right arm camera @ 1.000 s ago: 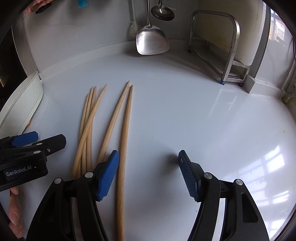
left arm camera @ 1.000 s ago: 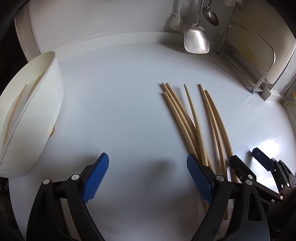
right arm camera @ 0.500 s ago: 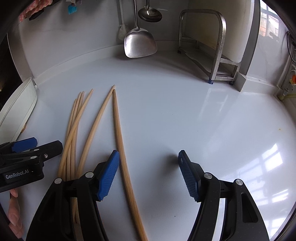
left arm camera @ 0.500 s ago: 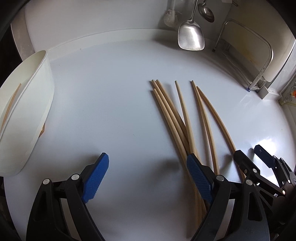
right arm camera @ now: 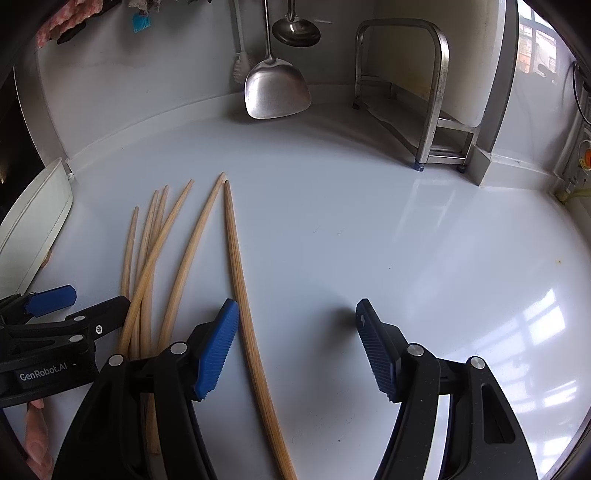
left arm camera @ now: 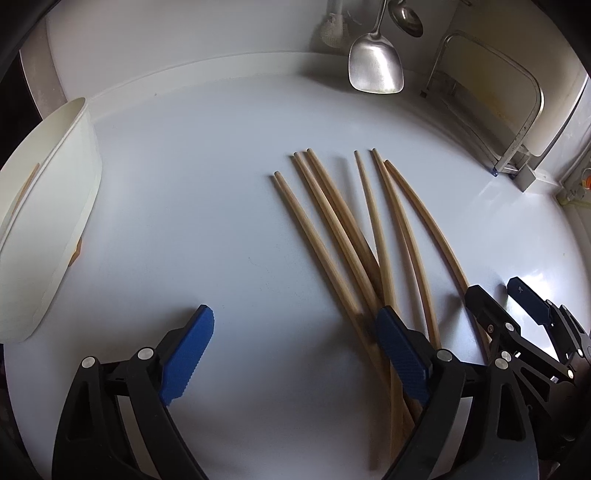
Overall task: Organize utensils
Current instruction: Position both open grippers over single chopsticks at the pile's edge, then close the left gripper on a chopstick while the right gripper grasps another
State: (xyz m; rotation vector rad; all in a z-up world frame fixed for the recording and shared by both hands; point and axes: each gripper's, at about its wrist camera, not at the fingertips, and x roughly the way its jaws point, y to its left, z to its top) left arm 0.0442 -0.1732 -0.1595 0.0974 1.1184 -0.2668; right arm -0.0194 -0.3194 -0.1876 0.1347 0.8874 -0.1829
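Note:
Several long wooden chopsticks [left arm camera: 354, 236] lie fanned out on the white counter. My left gripper [left arm camera: 295, 347] is open just above the counter, and its right finger [left arm camera: 399, 343] sits over the near ends of the fan. A white container [left arm camera: 55, 206] at the left has a chopstick inside. In the right wrist view one chopstick [right arm camera: 240, 280] lies apart from the other chopsticks [right arm camera: 155, 258] and runs between the fingers of my open right gripper [right arm camera: 297, 343], close to the left finger [right arm camera: 218, 343]. Neither gripper holds anything. The left gripper [right arm camera: 98, 299] shows at the left edge.
A metal spatula [right arm camera: 275, 92] and a ladle [right arm camera: 295, 31] hang on the back wall. A steel rack [right arm camera: 432, 92] stands at the back right. The white container [right arm camera: 33, 229] is at the far left, a person's hand [right arm camera: 35, 435] below it.
The chopsticks have spread: the rightmost one swung its near end right, between the right gripper's fingers, and the leftmost one has parted from the bundle. Both grippers stayed open.

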